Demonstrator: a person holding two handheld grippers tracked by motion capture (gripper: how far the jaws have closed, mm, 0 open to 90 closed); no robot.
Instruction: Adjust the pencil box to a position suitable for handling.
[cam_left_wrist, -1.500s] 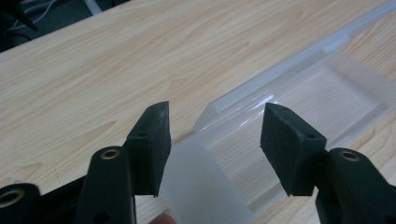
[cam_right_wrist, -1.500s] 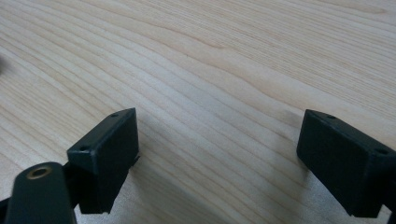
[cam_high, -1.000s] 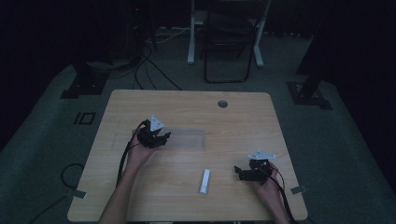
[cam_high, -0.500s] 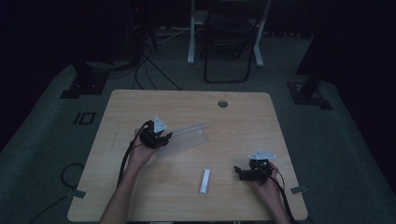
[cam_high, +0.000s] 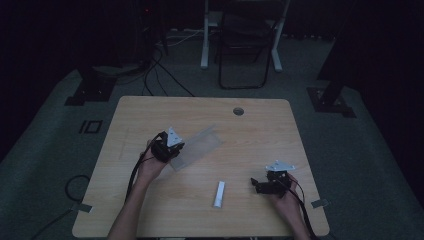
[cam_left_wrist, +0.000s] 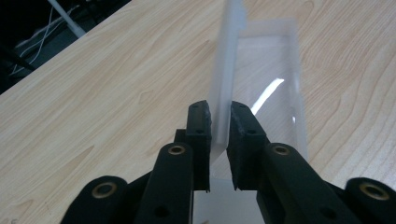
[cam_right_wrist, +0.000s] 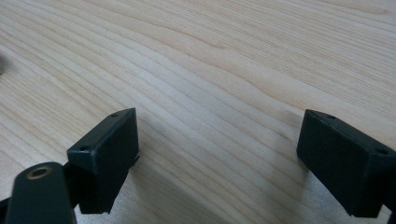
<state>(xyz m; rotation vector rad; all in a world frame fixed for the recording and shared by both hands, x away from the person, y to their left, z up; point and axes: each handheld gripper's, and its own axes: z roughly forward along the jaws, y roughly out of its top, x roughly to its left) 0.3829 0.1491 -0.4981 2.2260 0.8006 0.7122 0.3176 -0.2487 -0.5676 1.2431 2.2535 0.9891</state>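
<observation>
A clear plastic tray (cam_high: 200, 145) lies left of the table's middle, its right end tilted up off the wood. My left gripper (cam_high: 174, 153) is at the tray's near left end. In the left gripper view the left gripper (cam_left_wrist: 219, 128) has just been closing and is now shut on the tray's thin translucent side wall (cam_left_wrist: 226, 60), both pads pressed against it. My right gripper (cam_high: 256, 184) rests near the front right of the table. In its own view the right gripper (cam_right_wrist: 219, 149) stands wide open over bare wood, nothing between the jaws.
A small white bar (cam_high: 219, 194) lies on the table (cam_high: 280, 135) between the two hands, near the front. A round cable hole (cam_high: 238, 111) sits at the far edge. Beyond the table stand a chair (cam_high: 245, 45) and cables on the floor.
The tray lay flat a second ago; now its right end is raised and it has swung a little. The left gripper has turned slightly with it. The right hand has kept still.
</observation>
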